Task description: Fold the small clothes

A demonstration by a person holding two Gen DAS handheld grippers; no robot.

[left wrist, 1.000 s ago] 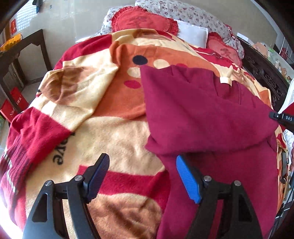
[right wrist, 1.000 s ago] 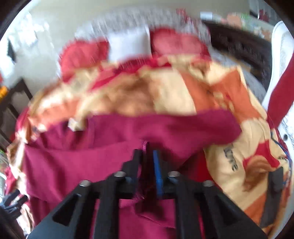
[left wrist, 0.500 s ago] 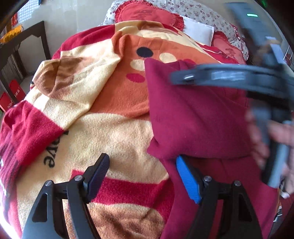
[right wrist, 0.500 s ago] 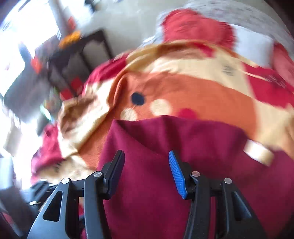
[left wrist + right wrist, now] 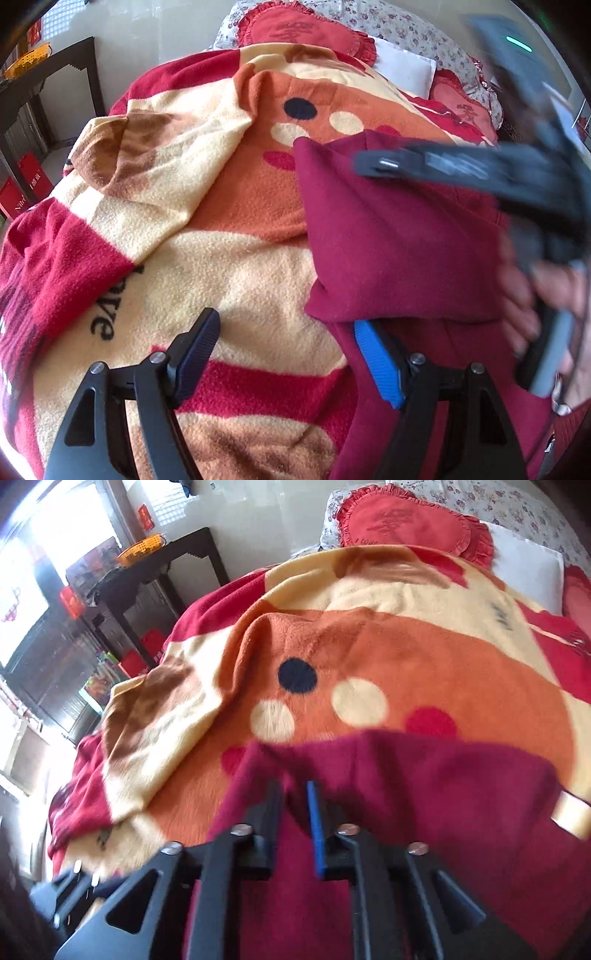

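The right gripper [image 5: 295, 805] pinches the maroon garment's [image 5: 424, 794] folded edge; left gripper [image 5: 284, 354] gapes empty. Pull it taut and square before laying it down.

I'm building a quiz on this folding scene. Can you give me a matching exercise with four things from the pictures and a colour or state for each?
Things:
1. left gripper
2. right gripper
3. garment
4. basket

Descriptions:
A. orange, on the dark side table
B. dark red, lying on the blanket
C. jaws wide apart, nothing between them
D. jaws shut, pinching dark red cloth

Pairs: 1-C, 2-D, 3-B, 4-A
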